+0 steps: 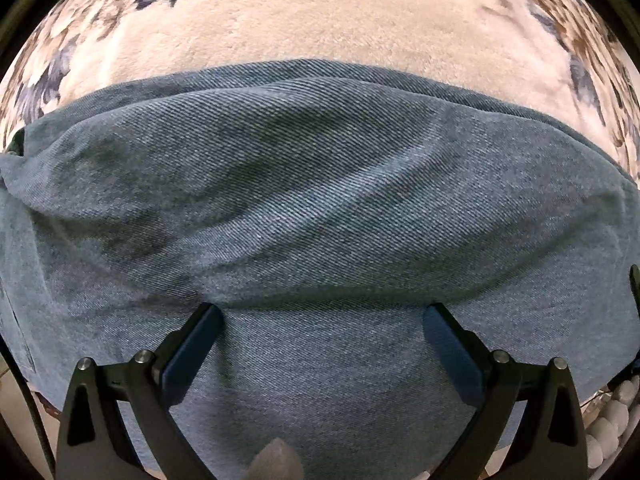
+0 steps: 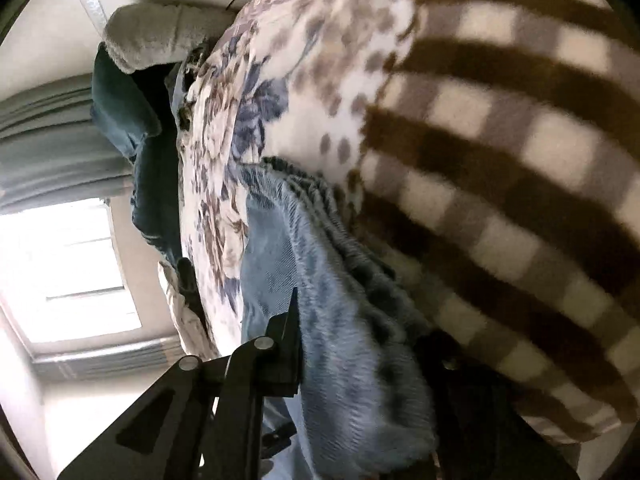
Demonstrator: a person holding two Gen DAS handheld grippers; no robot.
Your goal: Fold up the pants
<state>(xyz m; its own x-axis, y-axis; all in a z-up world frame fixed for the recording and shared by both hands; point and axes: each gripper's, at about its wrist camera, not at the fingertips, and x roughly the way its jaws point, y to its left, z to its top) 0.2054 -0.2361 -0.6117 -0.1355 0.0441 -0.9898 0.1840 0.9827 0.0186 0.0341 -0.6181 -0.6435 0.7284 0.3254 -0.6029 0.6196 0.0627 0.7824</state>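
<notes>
The left gripper point(image 1: 320, 312) is hovering spread wide at lower centre over the blue denim pants point(image 1: 304, 184); the right gripper point(image 2: 352, 344) is pinching their gathered waistband at lower centre, best kept taut.

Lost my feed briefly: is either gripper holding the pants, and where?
The right gripper is clamped on a bunched edge of the pants; which edge is unclear. The left gripper is open above them, holding nothing.
</notes>
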